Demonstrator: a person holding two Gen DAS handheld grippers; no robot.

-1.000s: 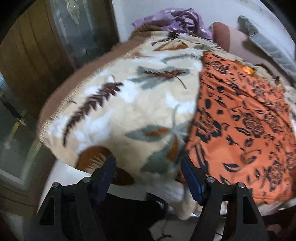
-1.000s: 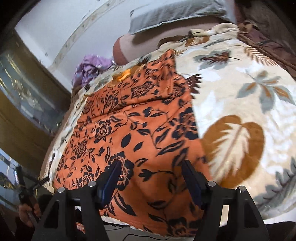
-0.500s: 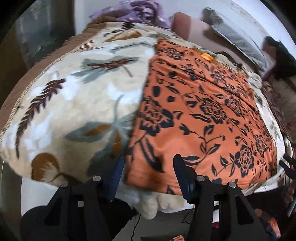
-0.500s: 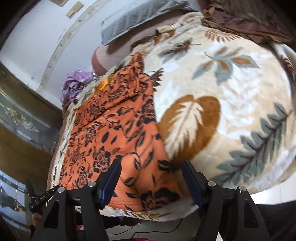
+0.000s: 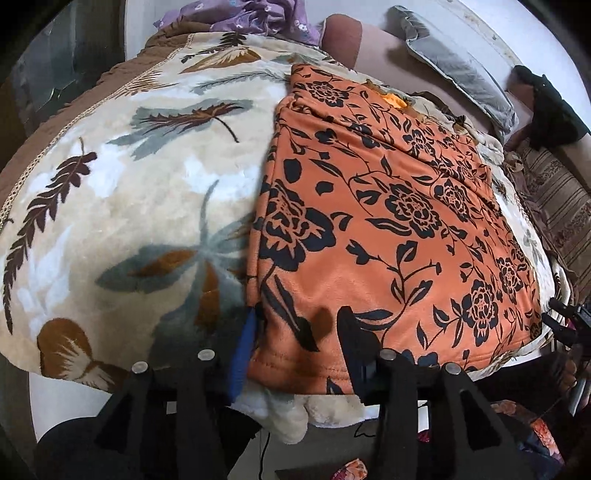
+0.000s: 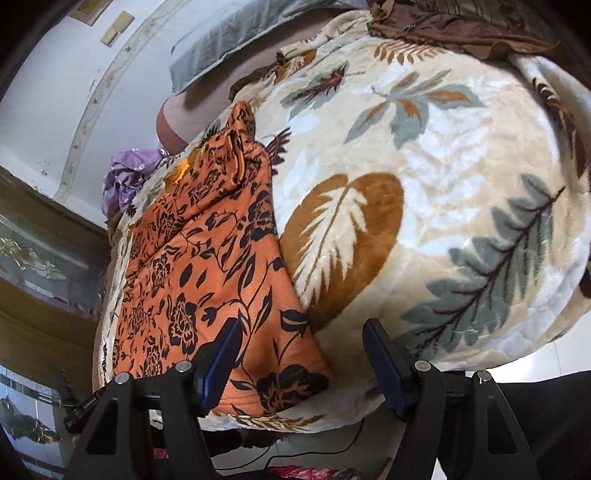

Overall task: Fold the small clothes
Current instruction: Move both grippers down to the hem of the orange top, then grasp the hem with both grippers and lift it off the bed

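Observation:
An orange garment with a black flower print (image 5: 388, 206) lies spread flat on a cream leaf-patterned blanket (image 5: 122, 192). My left gripper (image 5: 295, 332) is open, its fingers straddling the garment's near left corner at the bed's front edge. In the right wrist view the same garment (image 6: 207, 266) lies left of centre. My right gripper (image 6: 299, 354) is open, its fingers straddling the garment's near right corner, with the blanket (image 6: 443, 177) to its right.
A purple cloth (image 5: 255, 14) lies bunched at the far end of the bed. A grey pillow (image 5: 458, 62) and a brown bolster (image 5: 343, 33) lie by the wall. A dark garment (image 5: 554, 107) sits far right. The floor (image 5: 258, 454) shows below the bed's edge.
The left gripper has swung right from the bare blanket onto the garment's near left corner. The right gripper has shifted right to the garment's near right corner. Both stay open.

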